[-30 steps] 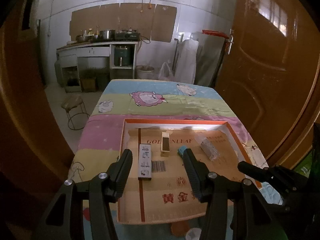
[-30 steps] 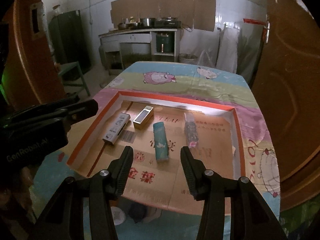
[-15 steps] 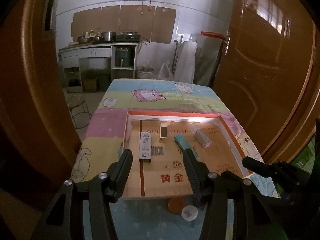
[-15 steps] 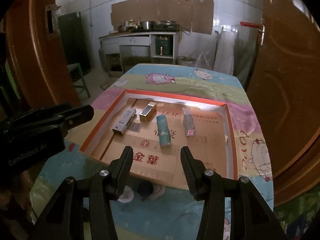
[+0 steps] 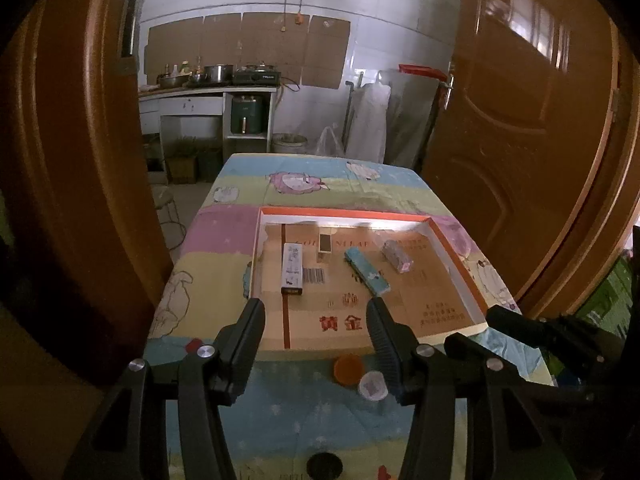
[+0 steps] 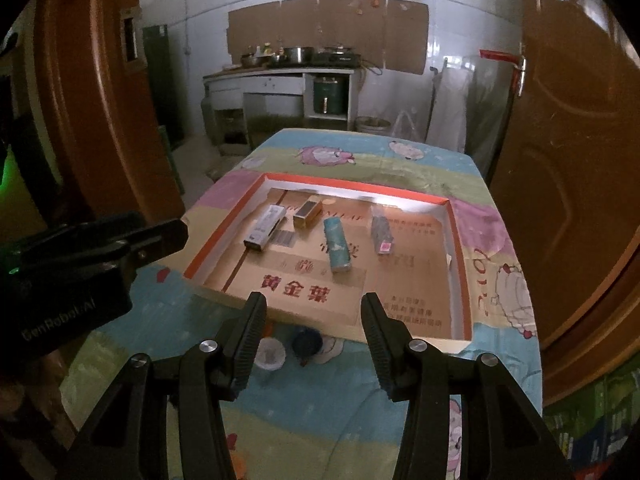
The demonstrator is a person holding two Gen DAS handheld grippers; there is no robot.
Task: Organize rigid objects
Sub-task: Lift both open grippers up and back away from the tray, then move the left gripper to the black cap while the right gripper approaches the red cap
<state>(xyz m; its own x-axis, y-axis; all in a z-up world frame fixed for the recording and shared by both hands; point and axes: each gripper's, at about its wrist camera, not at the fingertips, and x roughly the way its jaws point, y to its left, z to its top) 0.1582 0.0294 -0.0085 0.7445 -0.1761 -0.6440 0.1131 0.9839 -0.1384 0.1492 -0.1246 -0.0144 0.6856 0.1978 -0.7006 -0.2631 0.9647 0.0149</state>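
Note:
A shallow cardboard tray with an orange rim (image 5: 344, 212) (image 6: 352, 185) lies on the table. Inside it in a row lie a long white box (image 5: 292, 269) (image 6: 265, 227), a small gold box (image 5: 325, 245) (image 6: 307, 213), a teal box (image 5: 367, 271) (image 6: 337, 249) and a clear-wrapped packet (image 5: 397, 256) (image 6: 381, 234). My left gripper (image 5: 316, 312) hangs open and empty above the tray's near edge. My right gripper (image 6: 314, 306) is also open and empty, on the near side of the tray. Each gripper shows at the edge of the other's view.
An orange cap (image 5: 349, 369), a white cap (image 5: 373, 385) (image 6: 270, 353) and a dark cap (image 5: 325, 465) (image 6: 307, 342) lie on the cartoon tablecloth (image 5: 224, 240) in front of the tray. Wooden doors (image 5: 520, 140) stand on both sides. A kitchen counter (image 5: 208, 92) is at the far wall.
Both grippers have pulled back from the tray and risen slightly; the tray looks smaller and farther, and the caps on the cloth in front of it have come into view.

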